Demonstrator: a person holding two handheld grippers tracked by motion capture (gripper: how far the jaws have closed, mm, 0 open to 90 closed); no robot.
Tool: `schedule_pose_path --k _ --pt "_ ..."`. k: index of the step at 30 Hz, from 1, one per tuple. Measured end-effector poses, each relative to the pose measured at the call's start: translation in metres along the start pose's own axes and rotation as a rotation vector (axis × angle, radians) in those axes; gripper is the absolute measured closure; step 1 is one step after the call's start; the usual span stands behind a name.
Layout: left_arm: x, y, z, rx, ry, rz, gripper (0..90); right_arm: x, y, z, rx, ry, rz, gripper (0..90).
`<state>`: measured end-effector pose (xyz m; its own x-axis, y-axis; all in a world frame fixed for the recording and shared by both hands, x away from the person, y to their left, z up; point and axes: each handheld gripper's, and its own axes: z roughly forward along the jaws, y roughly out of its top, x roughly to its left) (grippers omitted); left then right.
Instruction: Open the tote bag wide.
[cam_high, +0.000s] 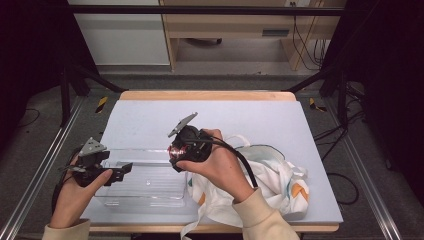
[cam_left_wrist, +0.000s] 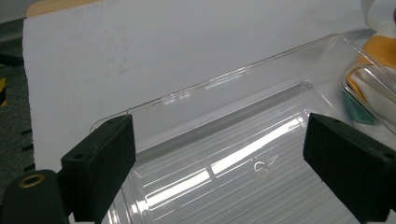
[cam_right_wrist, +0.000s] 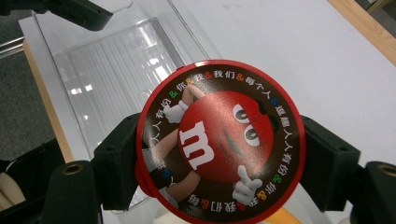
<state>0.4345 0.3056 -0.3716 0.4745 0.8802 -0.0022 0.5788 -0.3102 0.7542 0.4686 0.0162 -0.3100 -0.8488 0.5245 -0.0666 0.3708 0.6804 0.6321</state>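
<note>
A round red tin (cam_right_wrist: 219, 140) with a cartoon candy figure and a ring of printed characters on its lid sits between the jaws of my right gripper (cam_right_wrist: 219, 163), which is shut on its rim. From above, that gripper (cam_high: 176, 152) holds the tin (cam_high: 174, 149) over the right end of a clear plastic tray (cam_high: 150, 192). My left gripper (cam_high: 121, 171) rests at the tray's left end. Its jaws stand wide open (cam_left_wrist: 219, 158) over the ribbed tray floor (cam_left_wrist: 224, 186), with nothing pressed between them.
A white cloth bag (cam_high: 272, 177) with orange and teal patches lies crumpled right of the tray, under my right forearm. The tray (cam_right_wrist: 107, 60) stands on a pale mat (cam_high: 240, 115) covering the wooden table; the mat's far half is bare.
</note>
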Motion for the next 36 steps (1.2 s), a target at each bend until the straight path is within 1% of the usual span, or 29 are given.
schedule_pose_path --k 7,16,22,29,36 --pt "0.002 0.0 -0.001 -0.003 0.002 -0.004 9.3 0.002 0.002 0.007 0.003 0.009 0.0 25.7" --pt "0.002 0.0 -0.002 -0.006 0.004 -0.005 9.3 0.003 0.0 0.014 0.017 0.003 0.01 25.7" --pt "0.003 0.0 -0.002 -0.005 0.006 -0.007 9.3 0.005 -0.001 0.018 0.02 0.011 0.013 25.7" --pt "0.002 0.0 -0.002 -0.006 0.003 -0.006 9.3 0.008 0.002 0.021 0.021 0.016 0.003 25.7" --pt "0.004 0.0 -0.003 -0.007 0.005 -0.011 9.3 0.011 0.001 0.032 0.031 0.022 0.005 25.7"
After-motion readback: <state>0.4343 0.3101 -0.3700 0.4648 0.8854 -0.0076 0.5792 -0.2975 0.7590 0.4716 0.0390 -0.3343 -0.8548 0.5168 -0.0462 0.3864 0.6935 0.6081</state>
